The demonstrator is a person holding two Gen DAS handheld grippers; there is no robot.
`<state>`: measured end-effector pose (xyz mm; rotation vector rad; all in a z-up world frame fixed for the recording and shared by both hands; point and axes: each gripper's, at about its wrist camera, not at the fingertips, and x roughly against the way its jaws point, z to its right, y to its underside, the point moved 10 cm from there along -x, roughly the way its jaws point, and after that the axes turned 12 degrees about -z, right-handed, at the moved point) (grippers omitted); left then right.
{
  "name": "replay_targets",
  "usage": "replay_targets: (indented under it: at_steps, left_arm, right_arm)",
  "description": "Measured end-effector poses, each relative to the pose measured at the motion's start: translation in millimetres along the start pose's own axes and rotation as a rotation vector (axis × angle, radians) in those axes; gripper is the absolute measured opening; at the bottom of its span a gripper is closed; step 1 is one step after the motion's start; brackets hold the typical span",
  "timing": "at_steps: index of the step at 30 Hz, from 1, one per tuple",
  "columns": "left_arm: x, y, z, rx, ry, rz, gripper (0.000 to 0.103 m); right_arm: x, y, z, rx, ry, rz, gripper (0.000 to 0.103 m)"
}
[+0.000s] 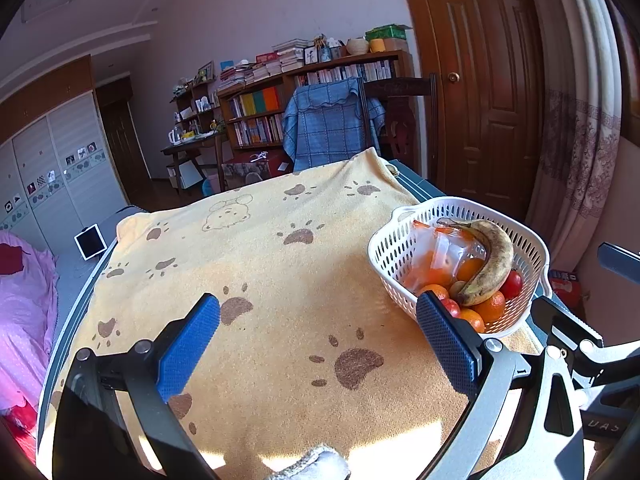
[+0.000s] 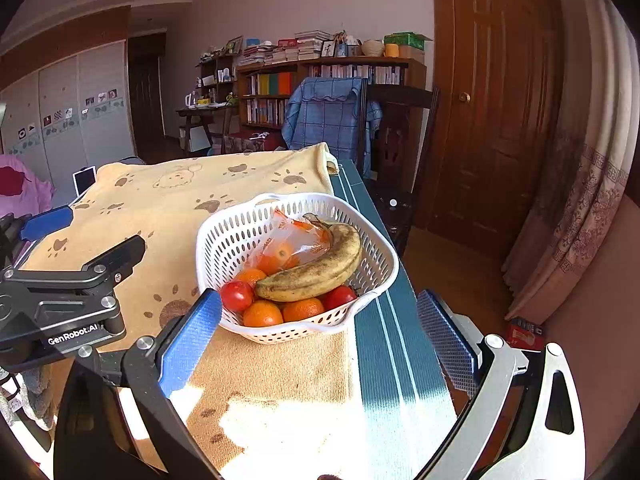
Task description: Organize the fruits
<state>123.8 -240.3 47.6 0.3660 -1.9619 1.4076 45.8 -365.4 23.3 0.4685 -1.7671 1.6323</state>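
— While both your grippers hang wide apart and grip nothing, how much do you reckon is left?

— Little, by the look of it. Your left gripper point(image 1: 318, 344) hovers over bare towel point(image 1: 260, 264) just left of the basket point(image 2: 224, 240); your right gripper point(image 2: 320, 340) sits just in front of the basket. No loose fruit shows on the towel.

— And inside the basket?

— Nearest you, the oranges point(image 2: 263, 314) and red fruits point(image 2: 237, 295); across them lies the spotted banana point(image 2: 316, 270); behind it a plastic bag point(image 2: 294, 240) holding more orange fruit. I'd judge the gathering done, unless that bag needs emptying.

— Anything in your way?

— The basket overhangs the towel's right edge onto the green table point(image 2: 392, 360). Beyond the basket stand a draped chair point(image 2: 328, 116) and bookshelf point(image 2: 276, 92), well apart.
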Motion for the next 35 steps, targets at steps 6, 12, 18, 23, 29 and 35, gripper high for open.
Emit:
replay_targets:
  at_steps: [6, 12, 18, 23, 29, 35]
  left_arm:
    - [-0.3, 0.2, 0.5, -0.001, 0.003, -0.001, 0.098]
    - [-0.3, -1.9, 0.5, -0.001, 0.010, 0.001, 0.098]
    - [-2.2, -4.9, 1.1, 0.003, 0.032, -0.001, 0.098]
    - [-1.1, -5.3, 0.0, 0.007, 0.052, 0.011, 0.098]
    - [-11.5, 4.1, -13.3, 0.044, 0.071, -0.055, 0.098]
    - [-31.6, 40.2, -65.1, 0.152, 0.023, -0.173, 0.098]
  right_arm:
    - [-1.8, -1.0, -1.7, 0.001, 0.002, -0.004, 0.100]
    - [-4.7, -1.4, -2.3, 0.001, 0.010, -0.008, 0.100]
    - [-7.3, -0.9, -2.6, 0.004, 0.022, -0.017, 0.100]
    - [-12.6, 0.6, -0.4, -0.006, 0.041, -0.041, 0.100]
    - [-20.7, 3.7, -9.3, 0.002, 0.048, -0.087, 0.099]
    - [-27.9, 12.1, -47.2, 0.041, -0.013, -0.133, 0.099]
